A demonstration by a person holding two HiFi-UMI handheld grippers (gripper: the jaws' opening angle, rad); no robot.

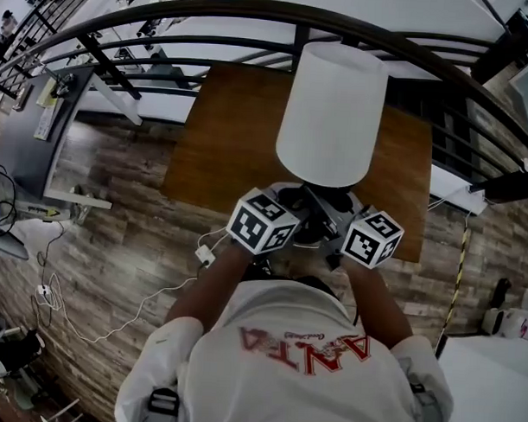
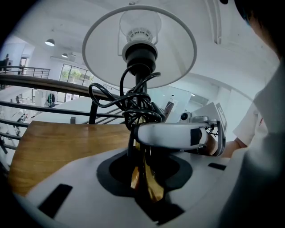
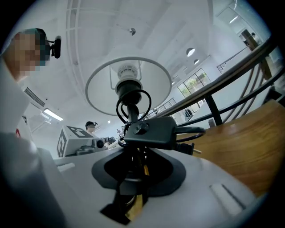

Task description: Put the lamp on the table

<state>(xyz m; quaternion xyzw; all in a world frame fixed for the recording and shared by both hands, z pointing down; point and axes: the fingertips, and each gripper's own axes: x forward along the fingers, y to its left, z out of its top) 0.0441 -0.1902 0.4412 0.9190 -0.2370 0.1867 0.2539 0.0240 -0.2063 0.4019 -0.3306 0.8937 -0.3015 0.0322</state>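
- Your left tongs (image 1: 292, 207) and right tongs (image 1: 336, 215) each clamp the base of the lamp (image 1: 330, 113), 1 from either side.
- The lamp stands upright between them at the near edge of the wooden bench (image 1: 219, 139), with its white shade above the bench top.
- Its black cord (image 2: 129, 95) is wound round the stem under the shade.
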